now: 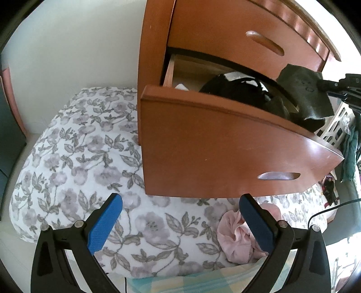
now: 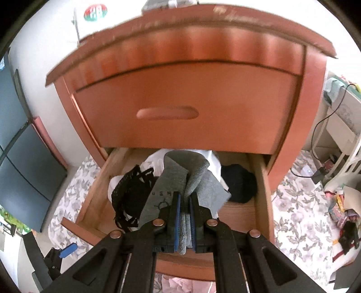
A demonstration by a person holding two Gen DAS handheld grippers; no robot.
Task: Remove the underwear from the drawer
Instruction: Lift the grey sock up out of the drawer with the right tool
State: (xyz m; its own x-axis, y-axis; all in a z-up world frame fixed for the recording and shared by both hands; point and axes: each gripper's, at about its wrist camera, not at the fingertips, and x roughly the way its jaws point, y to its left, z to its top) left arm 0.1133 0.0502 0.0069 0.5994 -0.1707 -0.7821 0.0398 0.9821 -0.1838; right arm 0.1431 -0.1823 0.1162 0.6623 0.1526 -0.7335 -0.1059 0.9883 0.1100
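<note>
Grey underwear (image 2: 178, 180) hangs pinched between the blue pads of the right gripper (image 2: 185, 198), whose jaws are clenched on a fold of the fabric above the open drawer (image 2: 261, 180). Small dark print on the cloth reads roughly "USH" above a round emblem, though the letters are too small to be sure. In the left wrist view the same garment (image 1: 302, 90) dangles from the right gripper (image 1: 325, 86) over the drawer's right end.

Inside the drawer (image 1: 203, 126) lie a black lace piece (image 2: 130, 191), some white fabric (image 2: 155, 162) and a black bundle (image 2: 239, 182). The closed drawer above (image 2: 180, 106) belongs to a reddish wooden nightstand (image 2: 311, 108).

Beneath, the left gripper (image 1: 180, 223) is released, its 2 blue pads well apart with nothing between them, over a floral cover (image 1: 79, 157). A pink garment (image 1: 237, 236) lies crumpled on that cover, just behind the right pad. On the wall behind the nightstand, a red and green round sticker (image 2: 96, 12) carries white lettering, unreadable.
</note>
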